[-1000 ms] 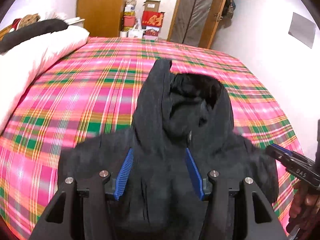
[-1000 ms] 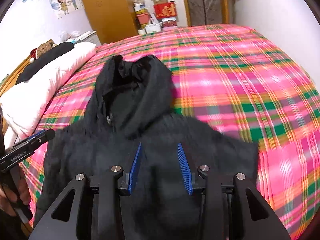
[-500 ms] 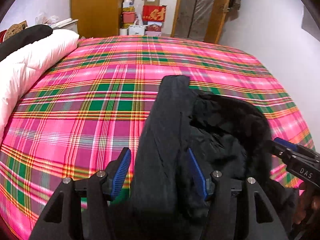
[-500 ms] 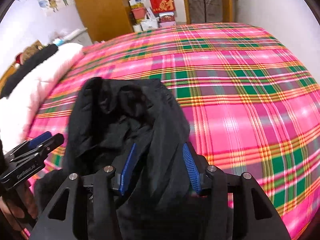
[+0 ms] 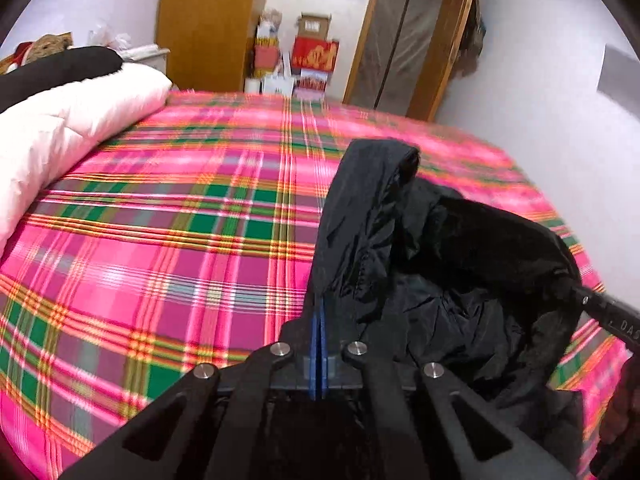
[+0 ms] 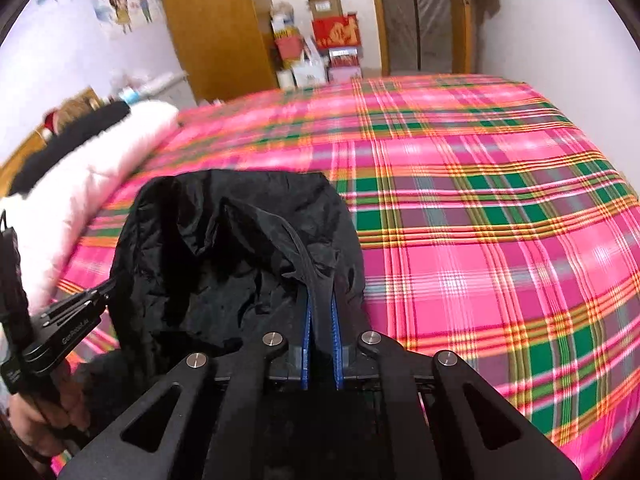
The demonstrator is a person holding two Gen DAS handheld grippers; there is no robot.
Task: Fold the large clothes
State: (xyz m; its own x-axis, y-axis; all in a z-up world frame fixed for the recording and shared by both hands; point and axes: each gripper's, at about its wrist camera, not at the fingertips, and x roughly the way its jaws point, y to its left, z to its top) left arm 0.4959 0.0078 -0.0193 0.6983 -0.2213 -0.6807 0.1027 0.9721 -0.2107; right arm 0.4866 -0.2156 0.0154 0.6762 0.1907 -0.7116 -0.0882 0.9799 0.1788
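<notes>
A black hooded jacket (image 5: 432,264) hangs between my two grippers above the pink plaid bed (image 5: 168,240). My left gripper (image 5: 319,312) is shut on the jacket's left edge by the hood. My right gripper (image 6: 320,308) is shut on the jacket's (image 6: 224,256) right edge, with a dark seam pinched between the blue pads. The hood stands open between them. The right gripper shows at the right edge of the left wrist view (image 5: 612,320), and the left gripper shows at the left of the right wrist view (image 6: 68,324). The jacket's body is hidden below.
A white duvet (image 5: 68,128) with a black garment on it lies along the bed's left side. A wooden wardrobe (image 5: 208,24), stacked boxes (image 5: 312,56) and a door (image 5: 412,36) stand beyond the bed. A white wall (image 5: 560,120) borders the bed's right side.
Both grippers went from open over the flat jacket to shut on its edges by the hood. The jacket's top has been lifted off the bed.
</notes>
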